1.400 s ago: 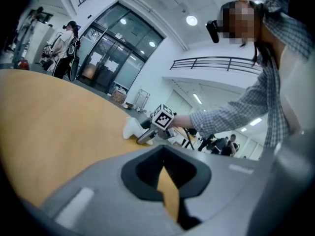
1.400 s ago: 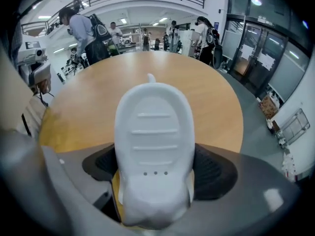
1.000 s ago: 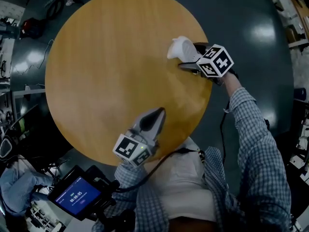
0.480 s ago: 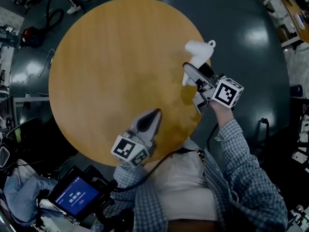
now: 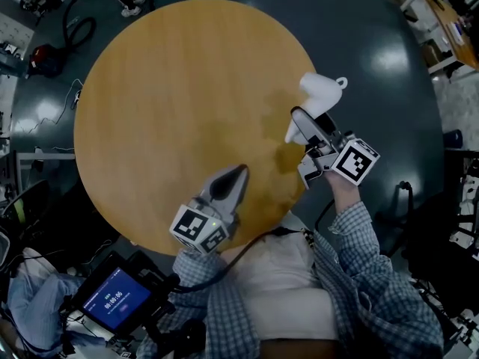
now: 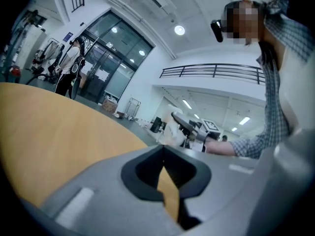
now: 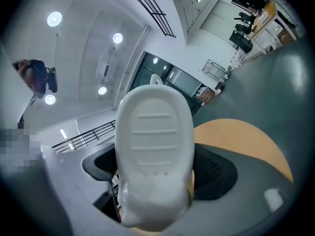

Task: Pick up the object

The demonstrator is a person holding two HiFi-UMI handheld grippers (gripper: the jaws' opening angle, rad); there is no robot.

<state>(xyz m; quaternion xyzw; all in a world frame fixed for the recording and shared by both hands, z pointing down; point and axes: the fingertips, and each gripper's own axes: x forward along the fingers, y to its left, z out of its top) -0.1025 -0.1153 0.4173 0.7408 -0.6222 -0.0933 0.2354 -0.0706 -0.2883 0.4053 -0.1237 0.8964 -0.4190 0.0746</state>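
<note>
A white shoe (image 5: 320, 96) with a ribbed sole (image 7: 154, 132) hangs tilted above the right rim of the round wooden table (image 5: 172, 103). My right gripper (image 5: 303, 126) is shut on the shoe, whose sole fills the right gripper view between the two dark pads (image 7: 216, 173). A small loop (image 5: 341, 82) sticks out of the shoe's far end. My left gripper (image 5: 230, 182) is shut with nothing in it and lies low over the table's near edge. In the left gripper view the shoe (image 6: 173, 131) shows far off, beyond the shut jaws of the left gripper (image 6: 165, 178).
A dark glossy floor (image 5: 374, 43) surrounds the table. A tablet with a blue screen (image 5: 116, 299) sits at the lower left beside cables and clutter (image 5: 30, 51). The person's checked sleeve (image 5: 359, 260) runs behind the right gripper.
The right gripper has lifted the white shoe off the table and carried it right and nearer, out over the rim. The left gripper has hardly moved.
</note>
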